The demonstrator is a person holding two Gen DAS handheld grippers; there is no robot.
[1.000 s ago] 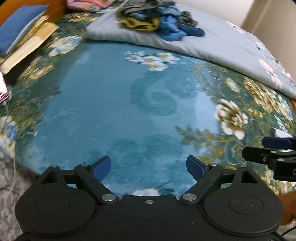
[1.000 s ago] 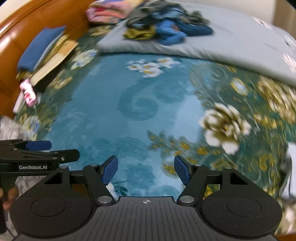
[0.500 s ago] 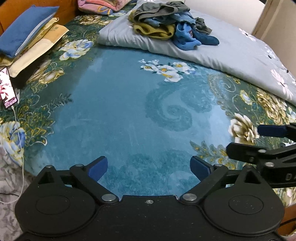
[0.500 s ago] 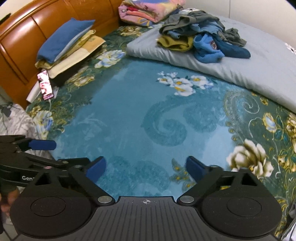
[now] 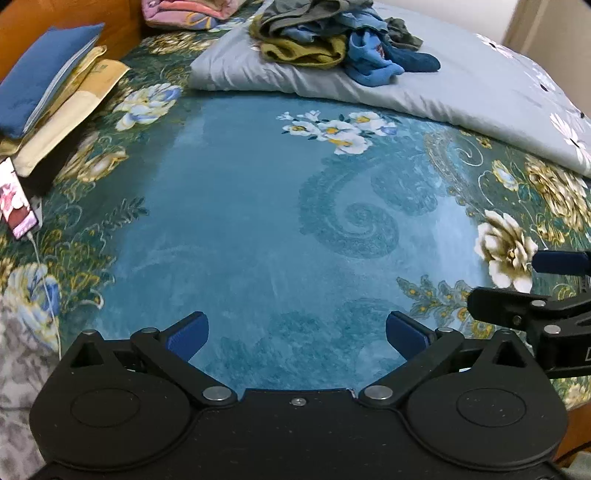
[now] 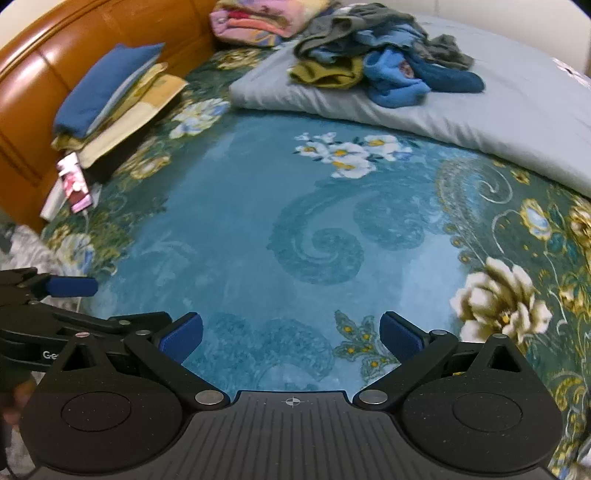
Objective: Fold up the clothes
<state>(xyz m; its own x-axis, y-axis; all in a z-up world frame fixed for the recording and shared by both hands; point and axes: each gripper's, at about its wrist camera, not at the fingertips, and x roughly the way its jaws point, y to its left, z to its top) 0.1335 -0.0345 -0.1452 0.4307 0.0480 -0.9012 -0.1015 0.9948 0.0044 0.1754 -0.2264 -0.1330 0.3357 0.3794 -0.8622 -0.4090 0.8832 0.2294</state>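
A heap of unfolded clothes [image 5: 332,40], olive, grey and blue, lies on a grey quilt [image 5: 461,88] at the far side of the bed; it also shows in the right wrist view [image 6: 369,59]. My left gripper [image 5: 297,338] is open and empty, hovering over the near part of the teal floral bedspread [image 5: 258,221]. My right gripper [image 6: 291,334] is open and empty beside it, to the right. Each gripper shows at the edge of the other's view. Both are far from the clothes.
Stacked blue and yellow pillows [image 5: 48,96] lie at the left by the wooden headboard [image 6: 33,92]. A phone [image 5: 16,203] on a white cable lies at the left edge. Folded pink bedding [image 6: 266,18] sits at the back.
Both grippers have risen and tilted so more of the far bed shows. The right gripper's jaws have opened wider. Nothing was picked up.
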